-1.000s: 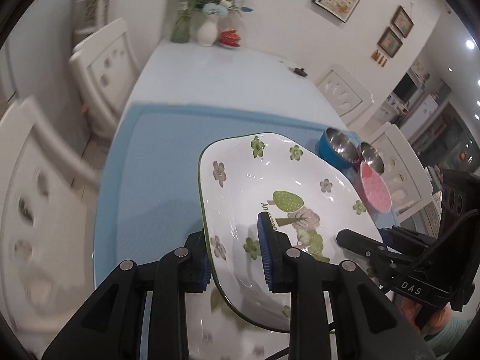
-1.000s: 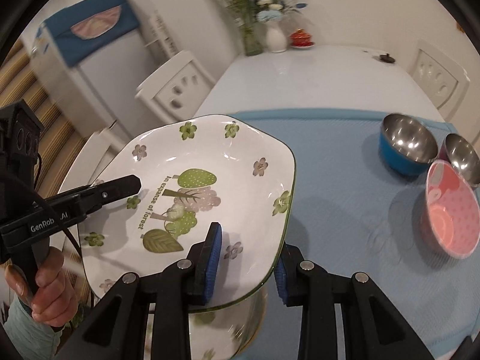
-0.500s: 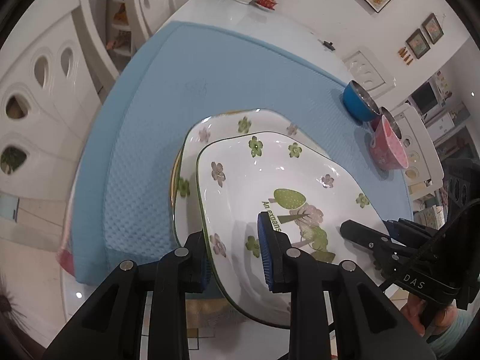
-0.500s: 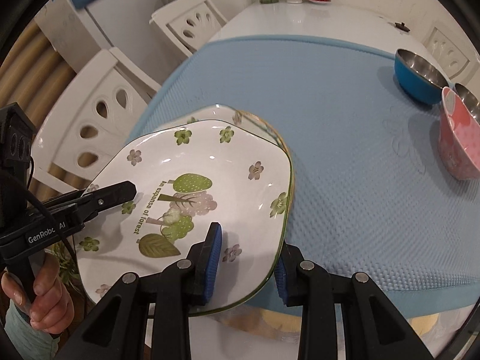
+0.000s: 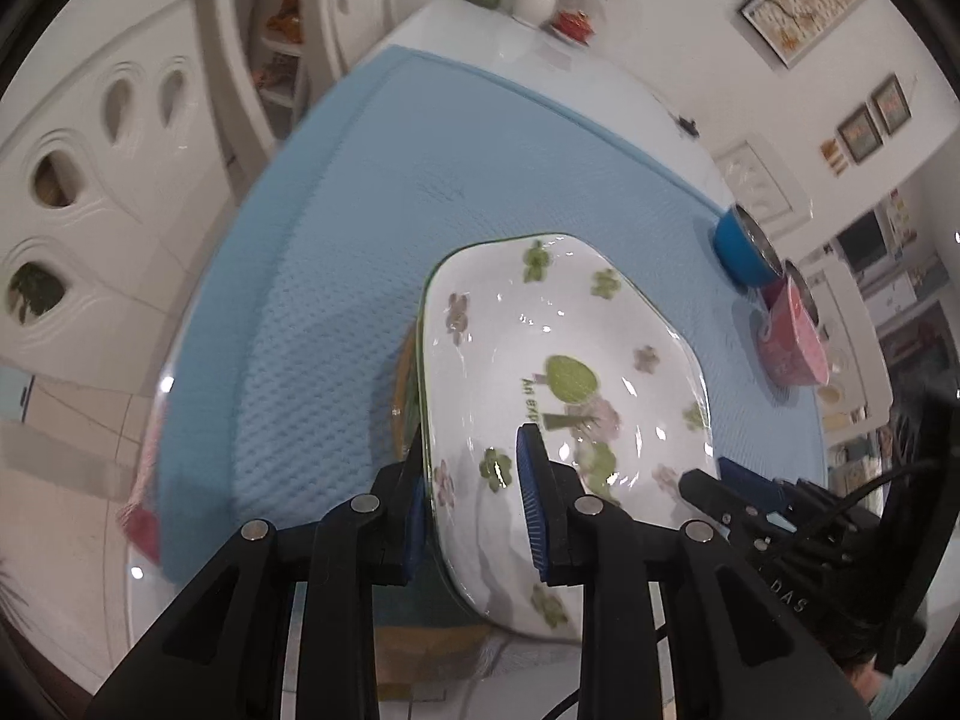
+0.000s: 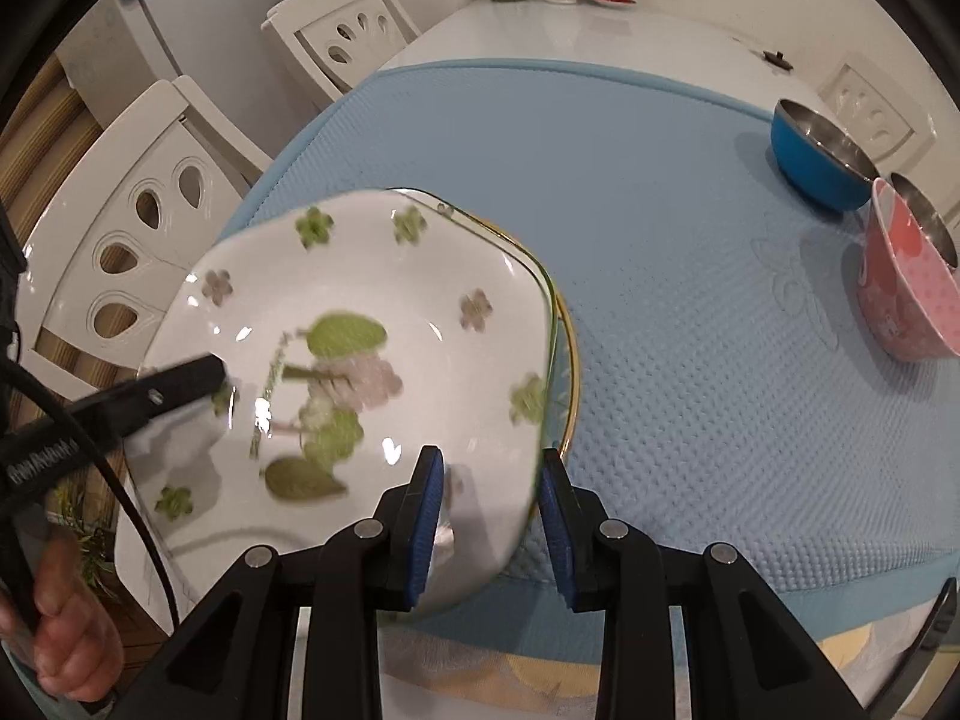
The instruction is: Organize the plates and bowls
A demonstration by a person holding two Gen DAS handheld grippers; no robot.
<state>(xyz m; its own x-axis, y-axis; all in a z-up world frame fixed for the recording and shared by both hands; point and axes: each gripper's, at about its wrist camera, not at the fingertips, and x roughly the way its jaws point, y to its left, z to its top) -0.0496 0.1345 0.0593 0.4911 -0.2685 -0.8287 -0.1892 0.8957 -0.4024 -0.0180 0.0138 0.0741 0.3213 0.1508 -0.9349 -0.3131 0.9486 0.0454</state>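
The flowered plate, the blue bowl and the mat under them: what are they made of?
Plate: likely glazed ceramic, since it is white, glossy and shows sharp light glints.
Blue bowl: probably steel inside, with a grey mirror-like lining and a coloured shell.
Mat: soft-looking, maybe foam or fabric, matte with a dimpled texture.

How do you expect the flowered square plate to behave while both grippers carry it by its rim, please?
The flowered plate looks like glazed ceramic, so probably rigid and fairly heavy. Bright glints on its surface suggest a slick glaze that could slide between the pads of the left gripper and right gripper. It would likely chip if dropped onto the gold-rimmed plate beneath it.
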